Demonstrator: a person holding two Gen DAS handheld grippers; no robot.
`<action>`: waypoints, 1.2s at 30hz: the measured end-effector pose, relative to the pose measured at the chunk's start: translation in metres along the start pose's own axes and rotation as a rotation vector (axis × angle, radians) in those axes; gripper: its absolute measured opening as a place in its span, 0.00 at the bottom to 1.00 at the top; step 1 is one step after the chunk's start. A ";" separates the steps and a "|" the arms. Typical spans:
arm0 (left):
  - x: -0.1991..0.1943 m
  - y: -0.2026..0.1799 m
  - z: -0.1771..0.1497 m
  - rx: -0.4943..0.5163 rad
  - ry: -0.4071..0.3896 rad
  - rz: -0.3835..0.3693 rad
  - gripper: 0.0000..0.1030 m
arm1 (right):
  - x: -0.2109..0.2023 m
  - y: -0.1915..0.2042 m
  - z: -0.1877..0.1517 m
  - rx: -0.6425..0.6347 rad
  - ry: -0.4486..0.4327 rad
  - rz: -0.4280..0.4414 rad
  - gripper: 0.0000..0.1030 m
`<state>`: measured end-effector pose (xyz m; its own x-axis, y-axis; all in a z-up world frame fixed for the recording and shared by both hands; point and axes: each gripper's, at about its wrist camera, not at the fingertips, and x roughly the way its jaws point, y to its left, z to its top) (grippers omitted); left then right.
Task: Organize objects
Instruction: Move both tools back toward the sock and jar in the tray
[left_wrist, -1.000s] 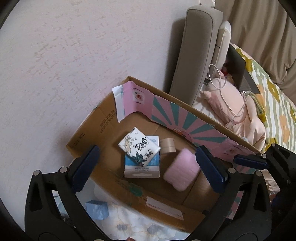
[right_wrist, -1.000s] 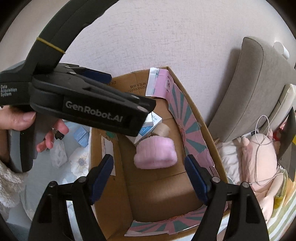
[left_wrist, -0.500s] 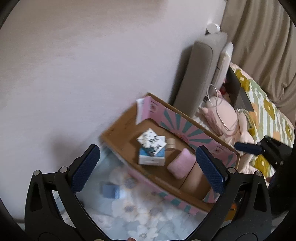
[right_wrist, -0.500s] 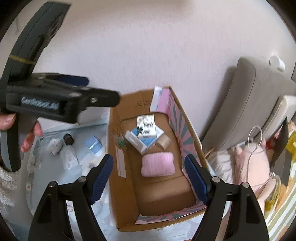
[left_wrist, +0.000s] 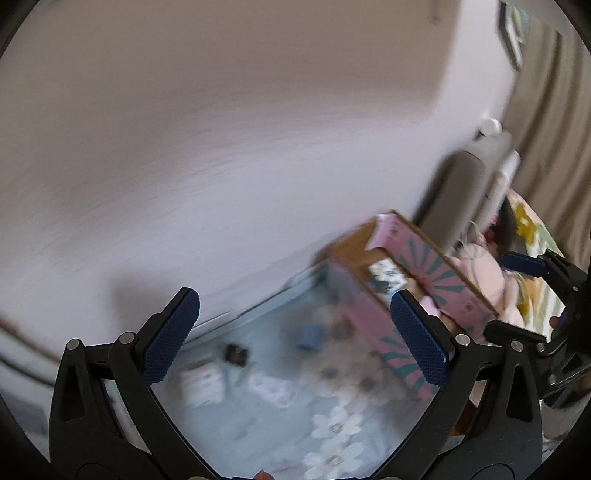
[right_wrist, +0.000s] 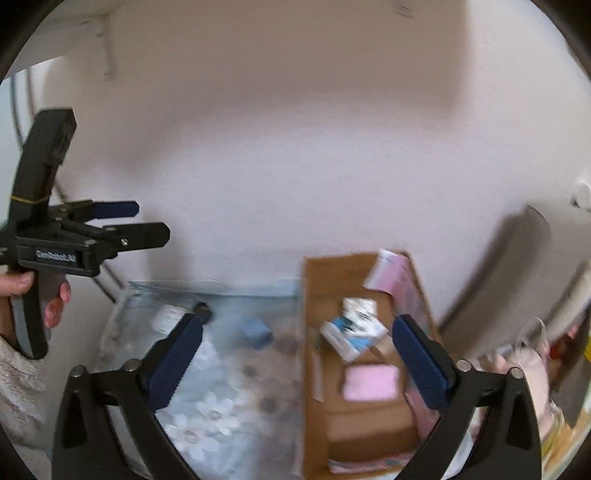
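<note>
An open cardboard box (right_wrist: 354, 417) with pink striped flaps (left_wrist: 417, 258) stands against the wall. It holds a pink pad (right_wrist: 371, 382), a white-and-blue carton (right_wrist: 351, 336) and a black-and-white patterned pack (right_wrist: 358, 308) on top of the carton. Left of the box, a small blue box (right_wrist: 255, 330), a black item (right_wrist: 203, 308) and a white packet (right_wrist: 168, 319) lie on the floral mat (right_wrist: 207, 413). High above the mat and box, my right gripper (right_wrist: 298, 319) has its jaws opening with nothing between them. My left gripper (left_wrist: 291, 299) is open and holds nothing. Both views are blurred.
A grey upright cushion (right_wrist: 495, 280) stands right of the box, with a pink soft toy (left_wrist: 484, 266) and floral bedding behind it. A plain wall runs along the back. A person's hand (right_wrist: 22, 284) holds the left gripper (right_wrist: 151, 221) at the left.
Both grippers have risen and drawn back from the box, so the mat and its loose items have come into view. The right jaws stand wider than before.
</note>
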<state>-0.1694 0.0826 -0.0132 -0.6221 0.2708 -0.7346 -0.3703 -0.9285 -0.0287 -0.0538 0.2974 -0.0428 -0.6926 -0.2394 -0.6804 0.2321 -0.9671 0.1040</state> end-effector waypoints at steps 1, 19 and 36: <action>-0.004 0.008 -0.004 -0.016 -0.002 0.018 1.00 | 0.002 0.006 0.002 -0.012 -0.001 0.019 0.99; -0.012 0.102 -0.099 -0.229 0.042 0.228 1.00 | 0.080 0.116 -0.008 -0.303 0.115 0.175 0.99; 0.122 0.120 -0.157 -0.254 0.221 0.130 0.97 | 0.186 0.140 -0.076 -0.390 0.218 0.149 0.99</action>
<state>-0.1817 -0.0350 -0.2129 -0.4783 0.1102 -0.8712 -0.0970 -0.9927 -0.0723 -0.0982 0.1239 -0.2094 -0.4824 -0.3091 -0.8196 0.5864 -0.8090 -0.0401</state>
